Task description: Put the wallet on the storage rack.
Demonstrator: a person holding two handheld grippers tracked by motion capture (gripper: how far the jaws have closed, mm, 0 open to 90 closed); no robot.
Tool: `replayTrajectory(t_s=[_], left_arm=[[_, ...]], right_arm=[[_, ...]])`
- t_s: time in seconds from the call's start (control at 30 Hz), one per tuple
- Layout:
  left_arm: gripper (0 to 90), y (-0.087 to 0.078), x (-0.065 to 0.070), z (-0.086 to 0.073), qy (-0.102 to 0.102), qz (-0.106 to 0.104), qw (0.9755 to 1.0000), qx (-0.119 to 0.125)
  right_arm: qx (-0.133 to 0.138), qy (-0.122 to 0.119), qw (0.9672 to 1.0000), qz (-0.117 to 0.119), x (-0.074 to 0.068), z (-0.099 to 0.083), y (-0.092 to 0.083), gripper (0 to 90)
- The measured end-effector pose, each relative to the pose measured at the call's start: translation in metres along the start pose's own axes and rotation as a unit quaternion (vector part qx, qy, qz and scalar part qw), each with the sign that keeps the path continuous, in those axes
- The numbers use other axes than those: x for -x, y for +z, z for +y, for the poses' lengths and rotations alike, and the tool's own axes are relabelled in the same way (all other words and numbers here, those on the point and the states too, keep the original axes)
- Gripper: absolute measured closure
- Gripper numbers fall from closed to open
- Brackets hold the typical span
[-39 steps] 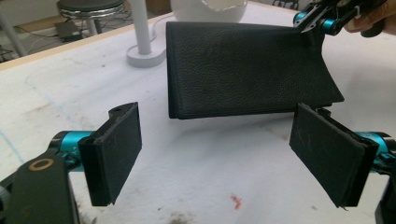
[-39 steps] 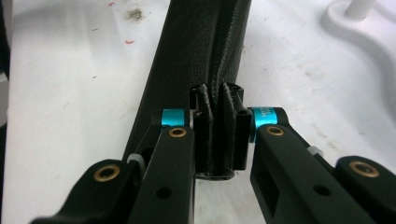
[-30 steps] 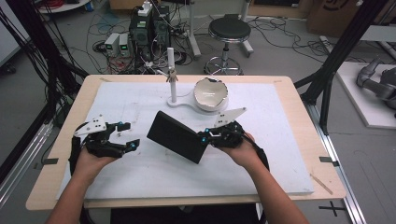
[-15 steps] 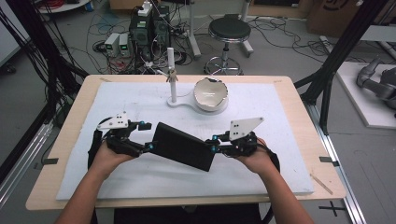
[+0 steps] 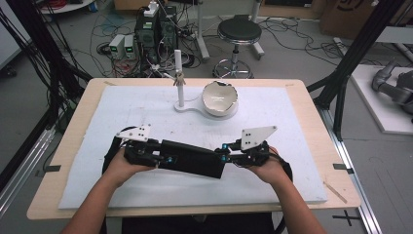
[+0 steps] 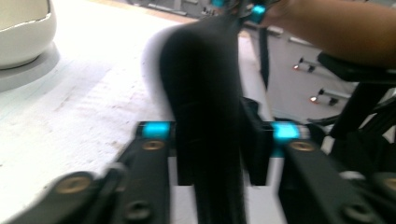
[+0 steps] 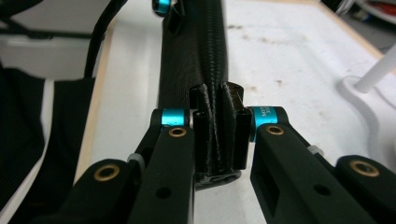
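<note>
**Both grippers clamped on the black pouch, in front of the white bowl**

Against the frame one second earlier, I see the black pouch (image 5: 194, 158) turned from a slanted, raised pose to a long, nearly level one stretched between my two hands, on the near side of the white bowl (image 5: 220, 98). My left gripper (image 5: 155, 157) then stood apart from the pouch, off to the left; it is now at the pouch's left end, and its jaws have just been closing, with the dark fabric between them. In the left gripper view the pouch (image 6: 205, 107) runs up between the two black pads, which press on it. My right gripper (image 5: 225, 156) grips the opposite end as it did before; in the right gripper view its pads pinch a folded edge of the ribbed pouch (image 7: 205, 60). The bowl and the white stand (image 5: 178, 78) just left of it have not shifted.

Surface: a white mat (image 5: 292, 122) covers most of a light wooden table (image 5: 68, 146); the bowl sits on the stand's flat base, toward the far edge. The pouch is above the mat, between the bowl and the near edge.

Room: beyond the bowl, a round black stool (image 5: 238, 31), electronics boxes (image 5: 157, 29) and loose cables on a grey floor; black frame struts rise at both sides.
</note>
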State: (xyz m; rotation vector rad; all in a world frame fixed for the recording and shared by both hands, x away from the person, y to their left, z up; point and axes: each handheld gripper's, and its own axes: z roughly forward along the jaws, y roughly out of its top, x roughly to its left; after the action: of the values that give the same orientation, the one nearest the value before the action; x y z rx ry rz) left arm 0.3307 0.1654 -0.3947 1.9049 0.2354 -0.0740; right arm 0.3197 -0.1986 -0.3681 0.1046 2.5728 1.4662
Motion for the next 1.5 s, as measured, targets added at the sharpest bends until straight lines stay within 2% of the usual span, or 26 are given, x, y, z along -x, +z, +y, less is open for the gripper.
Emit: replayTrajectory(t_s=[0.03, 0.1, 0.13, 0.2, 0.23, 0.3, 0.33, 0.37, 0.4, 0.5, 0.53, 0.6, 0.63, 0.67, 0.7, 0.73, 0.8, 0.87, 0.93, 1.0, 1.13, 1.17, 1.23, 1.27, 1.3, 1.5], left_arm=[[73.7, 0.000, 0.002, 0.002, 0.001, 0.003, 1.0000, -0.001], [74.4, -0.001, 0.005, 0.008, 0.009, 0.012, 0.9999, -0.006], [74.4, -0.001, 0.005, 0.008, 0.009, 0.012, 0.9999, -0.006], [74.4, -0.002, 0.006, 0.011, 0.005, 0.019, 0.9998, -0.011], [74.4, -0.003, 0.007, 0.012, 0.005, 0.025, 0.9996, -0.015], [74.4, -0.007, 0.007, 0.014, -0.003, 0.044, 0.9988, -0.023], [74.4, -0.010, 0.007, 0.016, 0.000, 0.054, 0.9981, -0.029], [74.4, -0.015, 0.008, 0.021, 0.001, 0.078, 0.9963, -0.037], [74.4, -0.015, 0.008, 0.021, 0.001, 0.078, 0.9963, -0.037], [74.4, -0.022, 0.007, 0.034, 0.018, 0.110, 0.9924, -0.054], [74.4, -0.023, 0.007, 0.039, 0.022, 0.118, 0.9911, -0.058], [74.4, -0.024, 0.005, 0.051, 0.035, 0.127, 0.9891, -0.065], [74.4, -0.023, 0.003, 0.063, 0.044, 0.133, 0.9876, -0.071], [74.4, -0.023, 0.003, 0.063, 0.044, 0.133, 0.9876, -0.071], [74.4, -0.023, 0.001, 0.072, 0.052, 0.137, 0.9864, -0.076], [74.4, -0.022, -0.001, 0.080, 0.057, 0.142, 0.9850, -0.080], [74.3, -0.020, -0.004, 0.095, 0.068, 0.149, 0.9827, -0.087], [74.4, -0.018, -0.009, 0.109, 0.072, 0.148, 0.9822, -0.092], [74.4, -0.015, -0.014, 0.123, 0.076, 0.154, 0.9804, -0.097], [74.4, -0.012, -0.020, 0.138, 0.083, 0.166, 0.9766, -0.109], [74.4, -0.006, -0.035, 0.157, 0.087, 0.182, 0.9717, -0.123], [74.4, -0.002, -0.043, 0.163, 0.088, 0.192, 0.9689, -0.129], [74.4, 0.000, -0.048, 0.167, 0.085, 0.197, 0.9678, -0.131], [74.4, 0.004, -0.056, 0.172, 0.083, 0.204, 0.9656, -0.137], [74.4, 0.004, -0.056, 0.172, 0.083, 0.204, 0.9656, -0.137], [74.4, 0.023, -0.076, 0.181, 0.080, 0.214, 0.9612, -0.155]], right_arm=[[0.005, 0.005, 1.0000, 0.000, 0.000, -0.001, 0.000, 83.1], [0.026, 0.044, 0.9987, 0.000, 0.004, -0.004, -0.001, 77.3], [0.026, 0.044, 0.9987, 0.000, 0.004, -0.004, -0.001, 77.3], [0.041, 0.079, 0.9959, -0.014, 0.006, -0.006, -0.004, 70.6], [0.054, 0.110, 0.9918, -0.036, 0.008, -0.011, -0.009, 60.0], [0.072, 0.137, 0.9857, -0.066, 0.010, -0.018, -0.016, 52.9], [0.075, 0.144, 0.9838, -0.077, 0.010, -0.021, -0.020, 51.2], [0.074, 0.143, 0.9828, -0.090, 0.009, -0.024, -0.022, 48.2], [0.068, 0.146, 0.9822, -0.097, 0.009, -0.026, -0.025, 46.5], [0.058, 0.145, 0.9814, -0.112, 0.007, -0.032, -0.030, 43.0], [0.050, 0.153, 0.9793, -0.123, 0.003, -0.036, -0.035, 41.1], [0.044, 0.157, 0.9773, -0.136, 0.001, -0.039, -0.041, 39.1], [0.043, 0.161, 0.9764, -0.138, 0.000, -0.041, -0.043, 39.0], [0.043, 0.161, 0.9764, -0.138, 0.000, -0.041, -0.043, 39.0], [0.041, 0.166, 0.9746, -0.145, -0.002, -0.043, -0.046, 37.9], [0.041, 0.166, 0.9746, -0.145, -0.002, -0.043, -0.046, 37.9], [0.052, 0.172, 0.9722, -0.150, -0.004, -0.049, -0.049, 37.9], [0.053, 0.176, 0.9714, -0.150, -0.005, -0.052, -0.049, 37.9], [0.052, 0.177, 0.9714, -0.149, -0.005, -0.053, -0.049, 37.9], [0.052, 0.177, 0.9708, -0.154, -0.004, -0.054, -0.050, 38.0], [0.056, 0.178, 0.9705, -0.152, -0.003, -0.055, -0.050, 39.0], [0.054, 0.181, 0.9700, -0.153, -0.003, -0.055, -0.049, 39.2], [0.056, 0.180, 0.9700, -0.153, -0.002, -0.054, -0.049, 39.3], [0.058, 0.180, 0.9698, -0.154, -0.002, -0.054, -0.049, 39.3], [0.058, 0.180, 0.9698, -0.154, -0.002, -0.054, -0.049, 39.3], [0.058, 0.185, 0.9692, -0.152, 0.002, -0.058, -0.048, 38.3]])
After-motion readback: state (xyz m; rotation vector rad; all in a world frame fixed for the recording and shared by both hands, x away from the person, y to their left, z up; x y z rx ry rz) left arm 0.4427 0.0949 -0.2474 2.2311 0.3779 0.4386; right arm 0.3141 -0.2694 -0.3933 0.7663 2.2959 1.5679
